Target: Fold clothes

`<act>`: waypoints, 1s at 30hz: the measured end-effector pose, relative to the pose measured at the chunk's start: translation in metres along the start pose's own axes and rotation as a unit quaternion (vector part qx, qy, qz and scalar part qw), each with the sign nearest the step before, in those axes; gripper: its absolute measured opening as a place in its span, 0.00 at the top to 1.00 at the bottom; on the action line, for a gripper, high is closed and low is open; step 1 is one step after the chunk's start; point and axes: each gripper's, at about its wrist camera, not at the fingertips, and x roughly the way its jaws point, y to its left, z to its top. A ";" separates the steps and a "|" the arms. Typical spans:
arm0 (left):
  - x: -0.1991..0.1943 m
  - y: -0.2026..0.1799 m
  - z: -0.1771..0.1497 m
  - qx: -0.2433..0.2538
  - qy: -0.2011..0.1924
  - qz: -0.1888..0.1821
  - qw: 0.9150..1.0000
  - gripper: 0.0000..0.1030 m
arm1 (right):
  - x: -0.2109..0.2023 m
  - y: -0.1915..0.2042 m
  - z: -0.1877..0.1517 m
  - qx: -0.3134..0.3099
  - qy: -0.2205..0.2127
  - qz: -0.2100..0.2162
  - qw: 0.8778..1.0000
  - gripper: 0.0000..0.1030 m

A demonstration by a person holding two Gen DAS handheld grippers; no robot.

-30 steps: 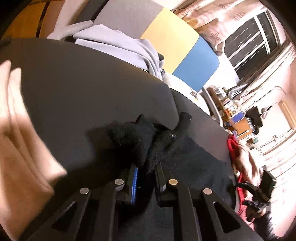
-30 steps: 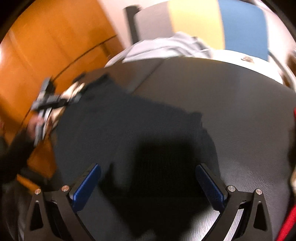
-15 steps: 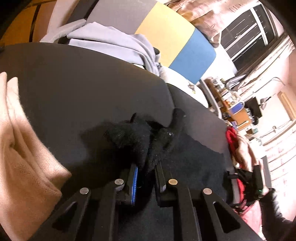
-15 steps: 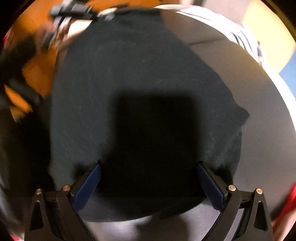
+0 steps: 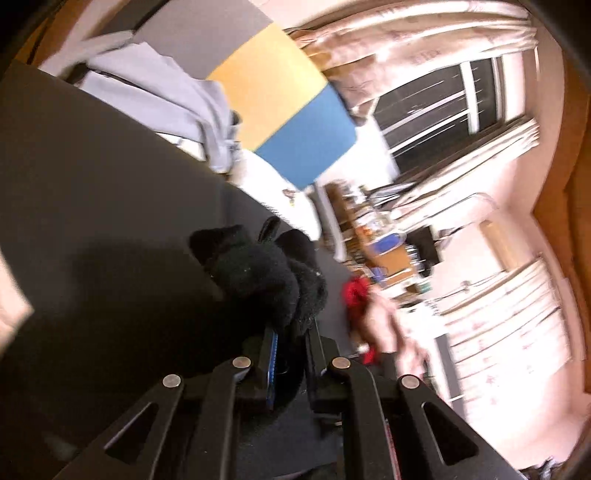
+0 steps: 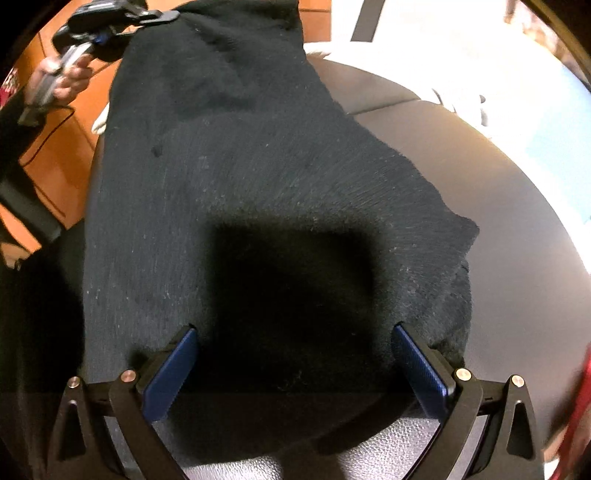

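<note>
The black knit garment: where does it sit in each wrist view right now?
Left wrist: the black knit garment is bunched at lower centre, pinched between the closing left gripper.
Right wrist: it spreads across the centre, between the open right gripper.
Shared landmark: the dark round table.

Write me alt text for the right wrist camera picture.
The open right gripper hangs over a black knit garment spread on a dark round table, its blue pads wide apart. At top left, a hand lifts the garment's far end with the left gripper.
</note>
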 end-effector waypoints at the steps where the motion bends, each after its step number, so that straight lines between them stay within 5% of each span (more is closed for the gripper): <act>1: 0.006 -0.011 -0.002 0.000 0.001 -0.010 1.000 0.91 | 0.000 0.000 -0.002 0.005 -0.007 -0.001 1.000 0.00; 12: 0.119 -0.097 -0.041 -0.005 0.076 -0.084 0.994 0.91 | -0.002 -0.004 -0.017 0.037 -0.070 -0.006 0.997 0.00; 21: 0.212 -0.079 -0.091 -0.045 0.157 -0.038 0.986 0.91 | -0.005 -0.007 -0.029 0.050 -0.100 0.000 0.994 0.00; 26: 0.220 -0.073 -0.102 -0.055 0.171 -0.018 0.984 0.88 | -0.013 -0.004 -0.034 0.047 -0.102 -0.012 0.994 0.00; 30: 0.217 -0.078 -0.103 -0.077 0.203 -0.024 0.976 0.76 | -0.030 0.002 -0.043 0.055 -0.103 -0.019 0.993 0.00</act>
